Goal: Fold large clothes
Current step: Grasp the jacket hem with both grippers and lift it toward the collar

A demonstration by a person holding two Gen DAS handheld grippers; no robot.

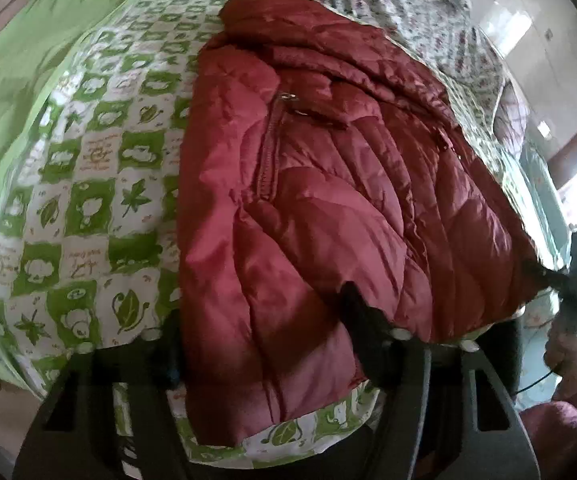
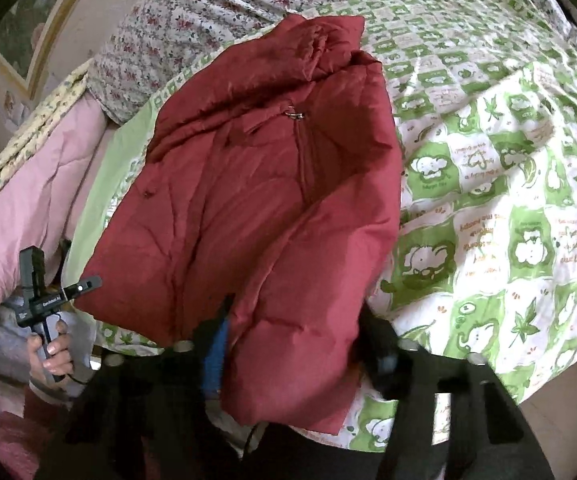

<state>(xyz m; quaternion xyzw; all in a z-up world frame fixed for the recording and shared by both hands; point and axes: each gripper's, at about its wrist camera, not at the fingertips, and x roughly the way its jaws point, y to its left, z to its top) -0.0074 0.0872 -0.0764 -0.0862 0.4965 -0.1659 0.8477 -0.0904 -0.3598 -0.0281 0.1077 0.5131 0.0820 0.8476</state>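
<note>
The hem of the red puffer jacket (image 1: 328,184) on the bed (image 1: 88,168) is grasped by both the left claw (image 1: 264,320) and right claw (image 2: 292,332), so it is best lifted evenly toward twelve o'clock.

Both grippers are matte black plastic with broad flat finger arms, rectangular slots and small silver screws — the right gripper (image 2: 294,330) has a blue pad inside 1 finger. The left gripper (image 2: 54,292) carries tiny white lettering and a thin black cable — a grey sleeve (image 2: 6,332) shows behind it.
</note>
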